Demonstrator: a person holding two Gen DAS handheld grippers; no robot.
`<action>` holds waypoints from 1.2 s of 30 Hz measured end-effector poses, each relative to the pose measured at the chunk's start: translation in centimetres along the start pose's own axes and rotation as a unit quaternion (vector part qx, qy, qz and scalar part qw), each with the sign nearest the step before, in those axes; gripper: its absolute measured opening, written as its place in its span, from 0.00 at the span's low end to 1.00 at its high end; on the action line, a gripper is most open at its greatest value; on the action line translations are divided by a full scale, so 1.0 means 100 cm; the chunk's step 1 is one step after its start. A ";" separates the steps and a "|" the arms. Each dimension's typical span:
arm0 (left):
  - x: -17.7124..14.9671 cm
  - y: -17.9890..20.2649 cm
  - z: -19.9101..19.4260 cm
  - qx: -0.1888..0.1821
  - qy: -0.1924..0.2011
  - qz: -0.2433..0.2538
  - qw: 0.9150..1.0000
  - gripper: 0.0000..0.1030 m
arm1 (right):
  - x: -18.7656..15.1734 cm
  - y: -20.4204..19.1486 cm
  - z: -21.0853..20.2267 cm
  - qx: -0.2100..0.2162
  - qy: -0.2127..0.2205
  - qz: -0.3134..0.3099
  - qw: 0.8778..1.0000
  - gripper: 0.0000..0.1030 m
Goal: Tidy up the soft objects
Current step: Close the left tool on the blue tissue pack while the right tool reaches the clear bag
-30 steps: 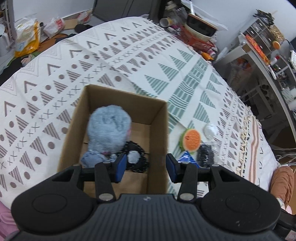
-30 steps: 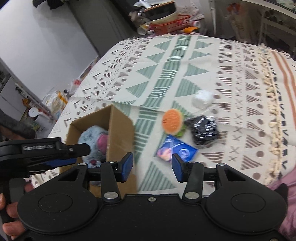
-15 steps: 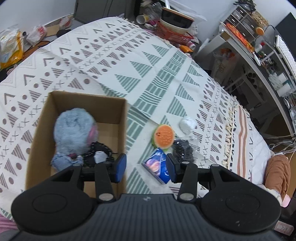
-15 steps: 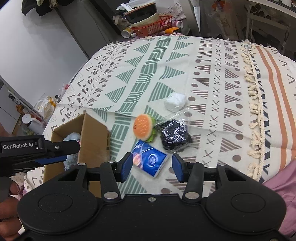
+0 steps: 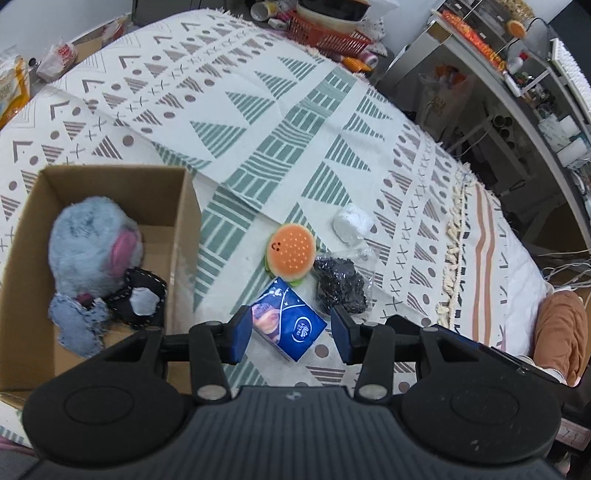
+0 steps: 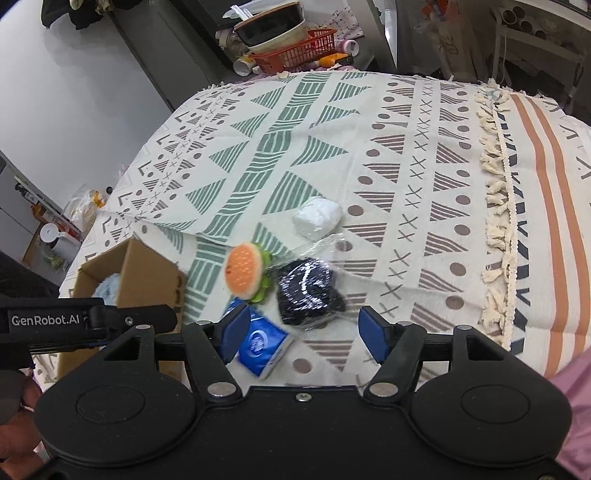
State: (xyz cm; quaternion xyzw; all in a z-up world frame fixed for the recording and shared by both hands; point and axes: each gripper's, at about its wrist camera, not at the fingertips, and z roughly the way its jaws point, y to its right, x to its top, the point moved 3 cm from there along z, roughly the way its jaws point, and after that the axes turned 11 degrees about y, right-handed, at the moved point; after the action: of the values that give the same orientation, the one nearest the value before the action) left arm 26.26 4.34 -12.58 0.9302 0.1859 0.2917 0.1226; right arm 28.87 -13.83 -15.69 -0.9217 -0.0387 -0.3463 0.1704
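A cardboard box (image 5: pixel 184 221) (image 6: pixel 147 273) on the patterned cloth holds a fluffy blue-grey plush (image 5: pixel 92 247), a denim scrap (image 5: pixel 74 325) and a black stitched piece (image 5: pixel 142 295). To its right lie a burger-shaped plush (image 5: pixel 291 251) (image 6: pixel 244 271), a blue tissue pack (image 5: pixel 288 323) (image 6: pixel 262 345), a black bundle in clear wrap (image 5: pixel 340 284) (image 6: pixel 308 293) and a white wad (image 5: pixel 352 223) (image 6: pixel 317 218). My left gripper (image 5: pixel 290 336) hangs open above the tissue pack. Open too, my right gripper (image 6: pixel 303 334) hovers over the black bundle's near edge.
A red basket (image 5: pixel 328 35) (image 6: pixel 299 51) with stacked bowls and bottles sits past the far edge of the cloth. Shelving with clutter (image 5: pixel 517 74) stands on the right. Bags (image 5: pixel 14 85) lie on the floor at left. A fringed seam (image 6: pixel 498 221) crosses the cloth at right.
My left gripper has swung right from above the box to above the tissue pack. My right gripper has also shifted right, from the box edge to the black bundle, and opened wider.
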 end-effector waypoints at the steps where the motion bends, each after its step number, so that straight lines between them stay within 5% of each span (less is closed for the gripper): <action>1: -0.002 0.001 0.004 0.005 -0.002 -0.005 1.000 0.44 | -0.002 0.003 0.003 0.003 0.004 -0.001 1.000 0.62; 7: -0.013 0.008 0.032 0.027 -0.020 -0.024 0.999 0.44 | -0.013 0.013 0.021 0.015 -0.011 0.004 1.000 0.62; 12: -0.017 0.007 0.048 0.053 -0.021 -0.035 0.998 0.59 | -0.015 0.011 0.029 0.034 -0.020 -0.004 0.999 0.62; 26: -0.025 0.004 0.092 0.097 -0.046 -0.069 0.992 0.60 | -0.021 0.022 0.066 0.035 -0.039 -0.014 0.999 0.61; 36: -0.029 0.009 0.112 0.111 -0.052 -0.069 0.990 0.69 | -0.022 0.030 0.074 0.044 -0.034 -0.012 0.998 0.23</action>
State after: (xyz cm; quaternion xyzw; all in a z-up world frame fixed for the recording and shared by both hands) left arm 30.83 1.01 -22.66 0.9370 0.2742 0.2109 0.0478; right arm 32.43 -14.03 -23.16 -0.9242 -0.0707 -0.3144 0.2049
